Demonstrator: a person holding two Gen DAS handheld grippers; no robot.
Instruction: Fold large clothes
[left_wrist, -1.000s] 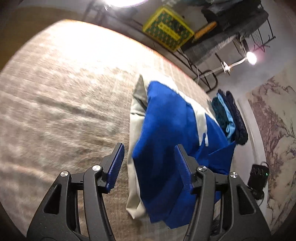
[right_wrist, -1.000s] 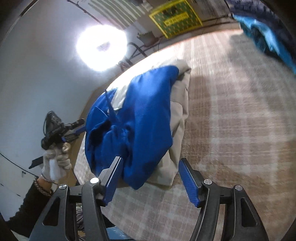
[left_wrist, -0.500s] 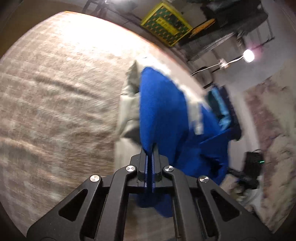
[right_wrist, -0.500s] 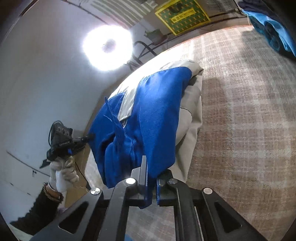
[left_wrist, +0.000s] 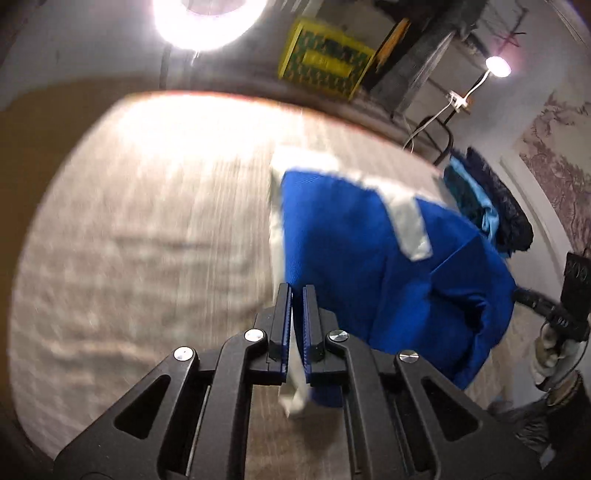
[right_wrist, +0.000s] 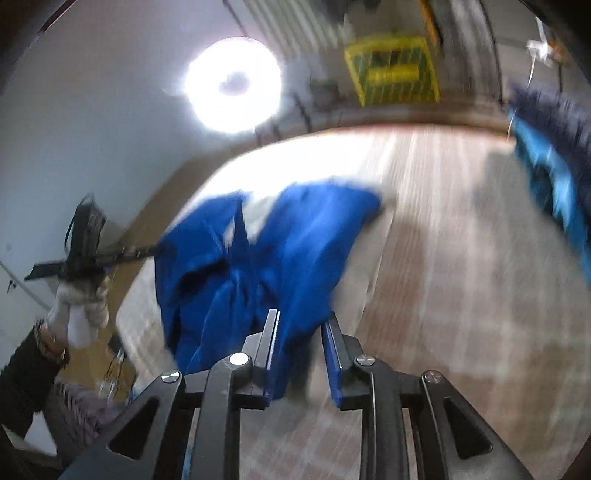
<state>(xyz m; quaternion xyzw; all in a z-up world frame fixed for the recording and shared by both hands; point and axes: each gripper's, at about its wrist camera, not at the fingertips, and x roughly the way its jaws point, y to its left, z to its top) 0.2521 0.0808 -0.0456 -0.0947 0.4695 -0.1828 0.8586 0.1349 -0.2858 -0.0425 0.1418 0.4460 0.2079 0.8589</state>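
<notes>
Our left tongs (left_wrist: 297, 325) are clamped on the pale edge of the blue and grey garment (left_wrist: 354, 258). Our right tongs (right_wrist: 301, 350) are opening, with a blue fold between their jaws, pressed only against the left pad. Beyond both, the garment hangs lifted above the plaid-covered worktop (left_wrist: 147, 229). Further off sit stacked clothes (left_wrist: 487, 206).

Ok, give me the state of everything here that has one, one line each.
Blue garment: partly lifted off the bed, bunched.
Left gripper: shut on the garment's pale edge.
Right gripper: jaws opening, blue cloth between them.
Ring light: on.
Small lamp: on.
</notes>
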